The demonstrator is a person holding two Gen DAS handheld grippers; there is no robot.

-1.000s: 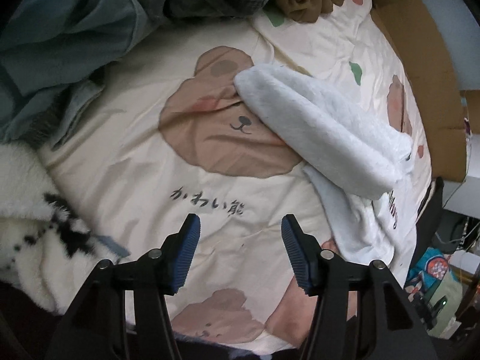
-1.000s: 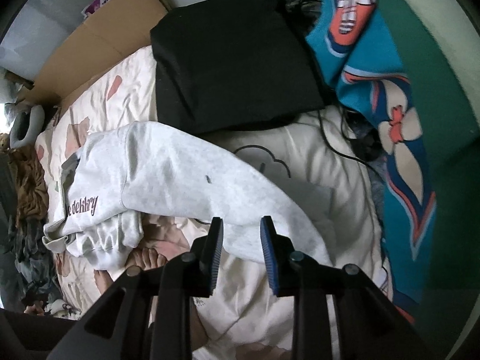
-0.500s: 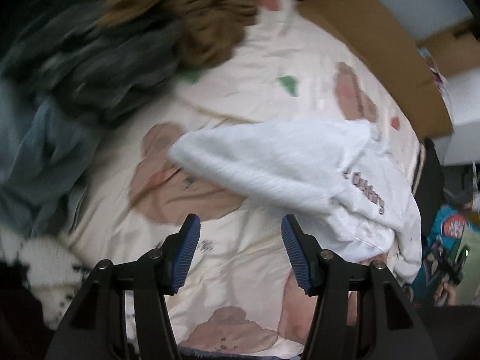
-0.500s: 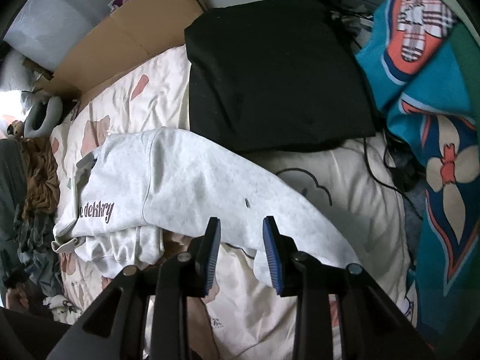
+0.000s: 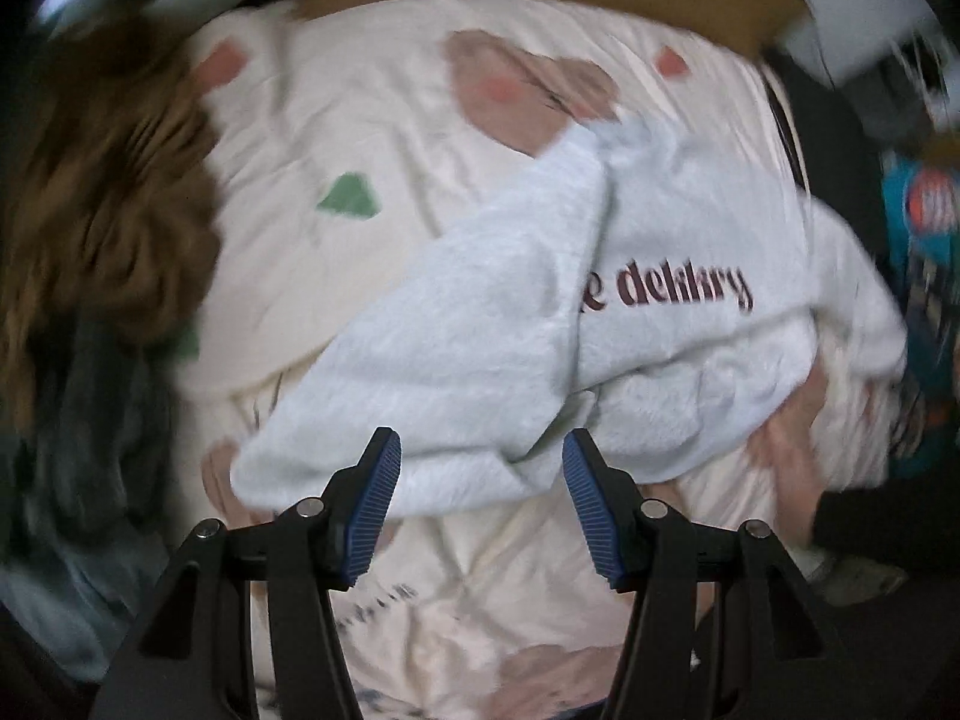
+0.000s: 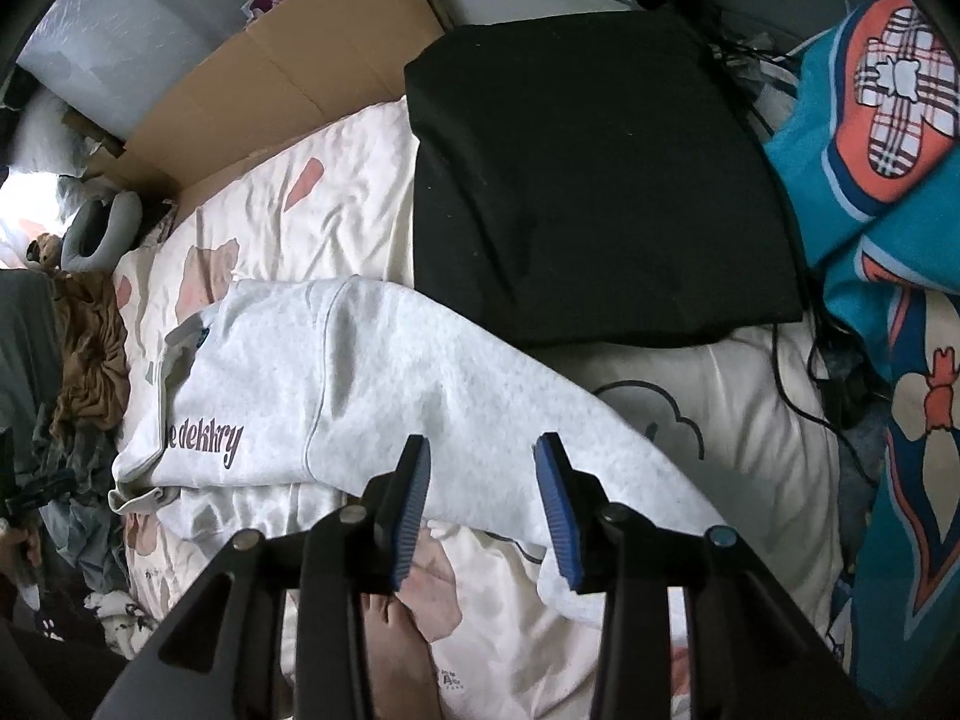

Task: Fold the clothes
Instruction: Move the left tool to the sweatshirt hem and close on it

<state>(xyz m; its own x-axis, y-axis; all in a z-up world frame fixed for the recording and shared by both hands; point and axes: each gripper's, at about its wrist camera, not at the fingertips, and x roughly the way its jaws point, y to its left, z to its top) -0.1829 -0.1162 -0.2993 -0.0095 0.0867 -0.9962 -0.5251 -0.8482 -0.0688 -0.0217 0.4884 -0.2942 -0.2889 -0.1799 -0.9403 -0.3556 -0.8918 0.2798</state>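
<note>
1. Left gripper (image 5: 480,501) hangs with jaws apart, gripping nothing, over the sweatshirt's (image 5: 630,300) sleeve.
2. Right gripper (image 6: 480,504) jaws are opening above its other sleeve.
3. Sweatshirt lies mid-bed (image 6: 336,180), beside a black cushion (image 6: 600,180).

The sweatshirt (image 6: 336,384) is a pale heather-grey one, fleecy white on the inside, with dark maroon lettering across the chest (only "dekkry" is readable). It's lying partly folded and a bit rumpled on a cream bedsheet. One sleeve (image 6: 540,438) stretches out flat and diagonal over the sheet, away from the body. In the left wrist view the other sleeve (image 5: 456,354) is folded across the front, covering the start of the lettering.
</note>
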